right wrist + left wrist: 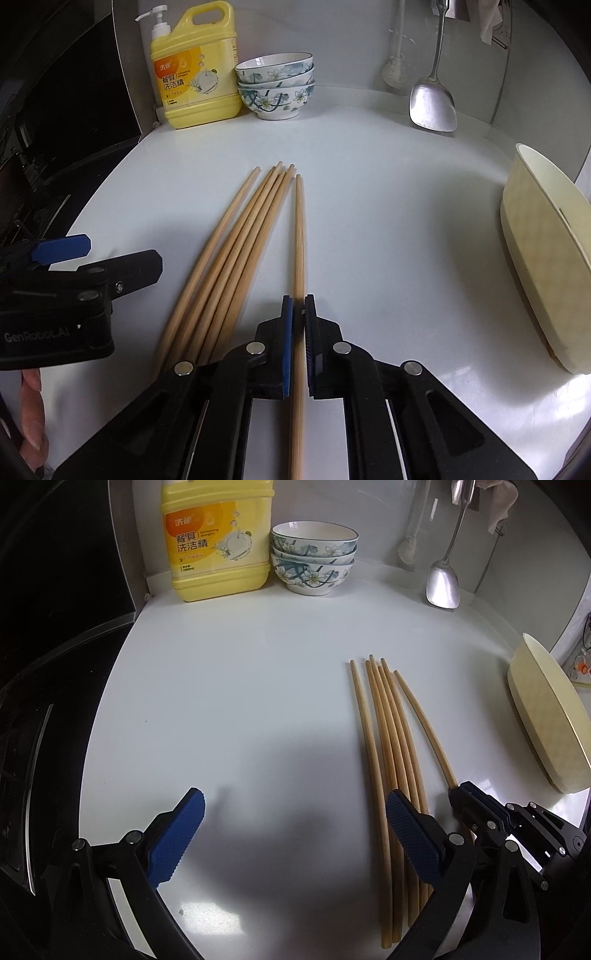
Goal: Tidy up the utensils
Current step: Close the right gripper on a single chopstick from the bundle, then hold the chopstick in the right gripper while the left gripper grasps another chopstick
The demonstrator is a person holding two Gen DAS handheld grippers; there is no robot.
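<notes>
Wooden chopsticks (236, 236) lie on the white desk (240, 701), five fanned in a loose bundle just left of the right gripper (298, 308). That gripper is clamped on a further single chopstick (299, 229), blue pads pressed to both sides; the stick runs forward from the jaws, and its near end is cut off by the frame's lower edge. In the left wrist view the bundle's near ends are hidden behind the left gripper (295, 805) and its right finger. The left gripper stands wide apart, nothing between its pads; the bundle lies just beyond its right finger. Part of a hand (31, 413) shows at the lower left of the right wrist view, mostly cut off.

Ahead of both grippers, against the back wall: a yellow detergent bottle (218, 539), stacked floral bowls (314, 557) beside it, and a hanging metal spatula (443, 583), its handle top out of frame. A cream container (546, 258), to the right of the right gripper, is cropped at the edge; its contents cannot be made out.
</notes>
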